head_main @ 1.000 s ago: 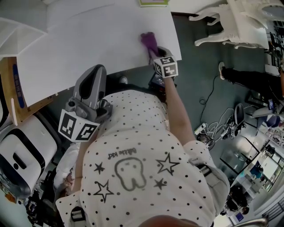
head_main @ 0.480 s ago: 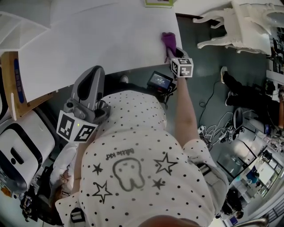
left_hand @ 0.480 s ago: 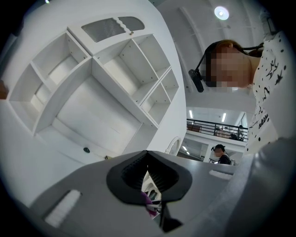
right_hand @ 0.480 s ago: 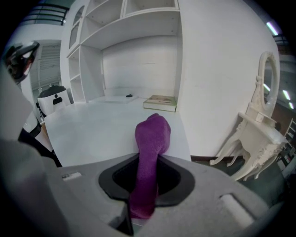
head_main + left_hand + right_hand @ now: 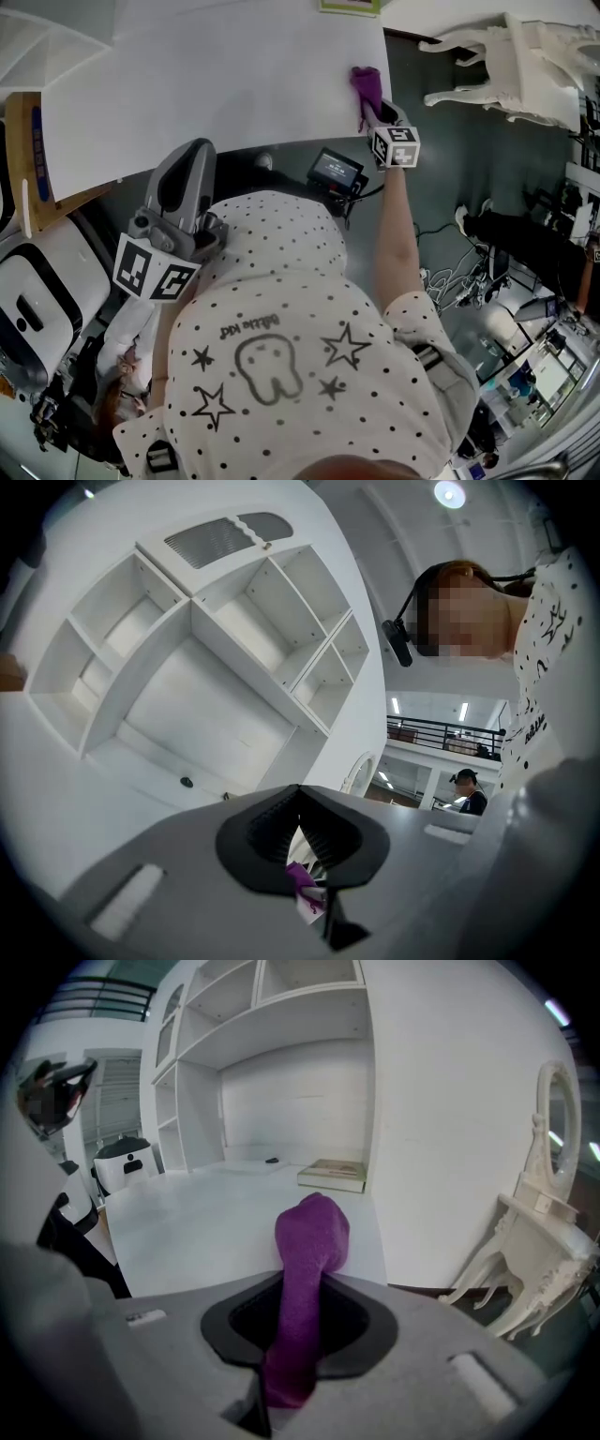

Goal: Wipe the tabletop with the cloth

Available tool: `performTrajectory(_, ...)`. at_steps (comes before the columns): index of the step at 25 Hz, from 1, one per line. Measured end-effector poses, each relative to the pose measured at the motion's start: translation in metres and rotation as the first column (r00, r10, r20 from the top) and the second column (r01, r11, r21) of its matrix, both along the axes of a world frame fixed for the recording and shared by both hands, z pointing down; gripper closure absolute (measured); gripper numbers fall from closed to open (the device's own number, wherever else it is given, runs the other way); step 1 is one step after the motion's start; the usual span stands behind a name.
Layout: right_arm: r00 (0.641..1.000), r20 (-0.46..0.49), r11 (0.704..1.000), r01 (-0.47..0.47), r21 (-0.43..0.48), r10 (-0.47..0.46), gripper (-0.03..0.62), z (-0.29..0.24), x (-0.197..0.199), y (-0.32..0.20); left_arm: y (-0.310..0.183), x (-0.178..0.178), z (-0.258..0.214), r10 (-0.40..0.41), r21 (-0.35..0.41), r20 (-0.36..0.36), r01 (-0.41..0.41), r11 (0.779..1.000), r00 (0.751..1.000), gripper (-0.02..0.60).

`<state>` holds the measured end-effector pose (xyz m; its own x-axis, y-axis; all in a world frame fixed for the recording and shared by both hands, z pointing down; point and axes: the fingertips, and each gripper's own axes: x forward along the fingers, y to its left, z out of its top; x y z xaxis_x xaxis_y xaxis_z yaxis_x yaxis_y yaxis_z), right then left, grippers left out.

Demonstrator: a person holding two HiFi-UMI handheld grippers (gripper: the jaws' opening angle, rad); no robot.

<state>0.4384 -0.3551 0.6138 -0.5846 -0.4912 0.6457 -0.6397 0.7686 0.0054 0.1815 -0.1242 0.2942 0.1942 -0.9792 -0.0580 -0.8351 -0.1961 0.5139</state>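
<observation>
Head view: the right gripper (image 5: 373, 112) presses the purple cloth (image 5: 365, 86) on the tabletop's (image 5: 216, 84) right edge, the unwiped span lying leftward; the left gripper (image 5: 190, 155) hangs off the table. Left gripper view: jaws together, aimed at shelves (image 5: 216, 639). Right gripper view: jaws clamp the cloth, which runs straight ahead.

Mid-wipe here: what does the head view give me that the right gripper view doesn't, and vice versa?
Head view only: the left tool, held by the near edge of the tabletop, and a small screen below that edge. Right gripper view only: how the right tool clamps the cloth, and white shelving behind. Both: the purple cloth on the white tabletop near its right edge.
</observation>
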Motion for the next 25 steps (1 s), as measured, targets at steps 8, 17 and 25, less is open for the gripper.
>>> performTrajectory(8, 0.999, 0.001, 0.999, 0.047, -0.027, -0.047, 0.523, 0.0, -0.001, 0.0, -0.005, 0.013, -0.001, 0.018, 0.007, -0.012, -0.018, 1.0, 1.0, 0.586)
performTrajectory(17, 0.999, -0.041, 0.999, 0.035, -0.022, -0.036, 0.52, 0.0, 0.023, -0.016, 0.002, 0.005, -0.004, -0.039, 0.012, 0.002, 0.039, 0.999, 0.999, 0.586)
performTrajectory(25, 0.994, -0.079, 0.997, -0.073, -0.031, 0.071, 0.521, 0.001, 0.039, -0.032, 0.019, -0.003, -0.001, -0.081, -0.005, 0.011, 0.081, 0.997, 0.997, 0.586)
